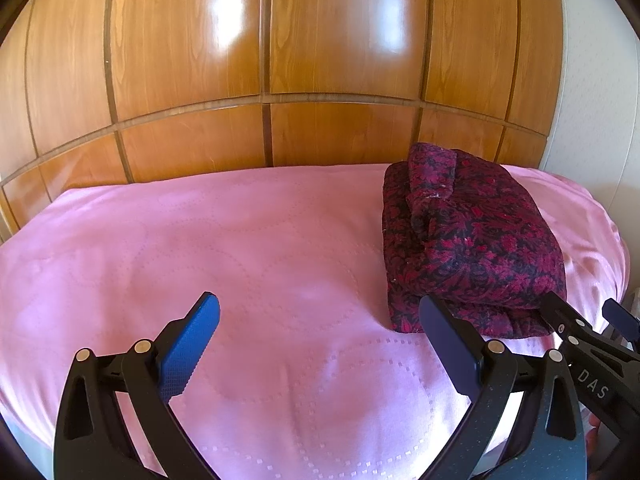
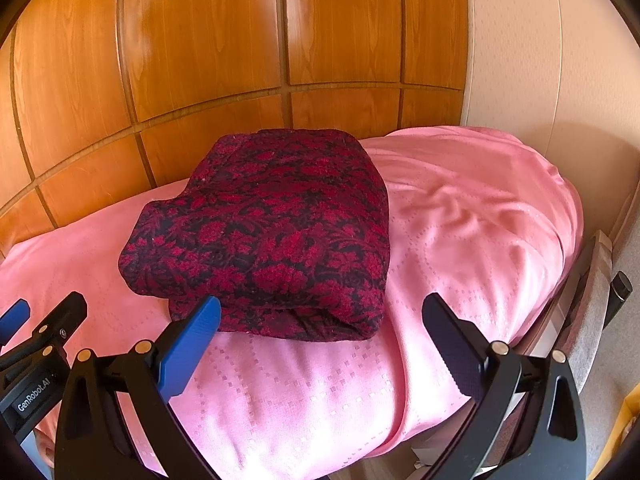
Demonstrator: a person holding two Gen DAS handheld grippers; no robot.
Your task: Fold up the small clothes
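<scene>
A dark red and black patterned garment [image 1: 472,240] lies folded into a thick bundle on the pink bedspread [image 1: 240,260], at the right in the left wrist view and at the centre in the right wrist view [image 2: 272,236]. My left gripper [image 1: 320,320] is open and empty, low over the bedspread to the left of the bundle. My right gripper [image 2: 320,320] is open and empty, just in front of the bundle's near edge. The right gripper's fingers [image 1: 560,316] show at the bundle's near right corner in the left wrist view.
A glossy wooden panelled wardrobe [image 1: 280,60] rises behind the bed. A pale wall [image 2: 540,60] stands at the right. The bed's right edge [image 2: 576,280] drops to the floor, where a chair part [image 2: 620,286] shows.
</scene>
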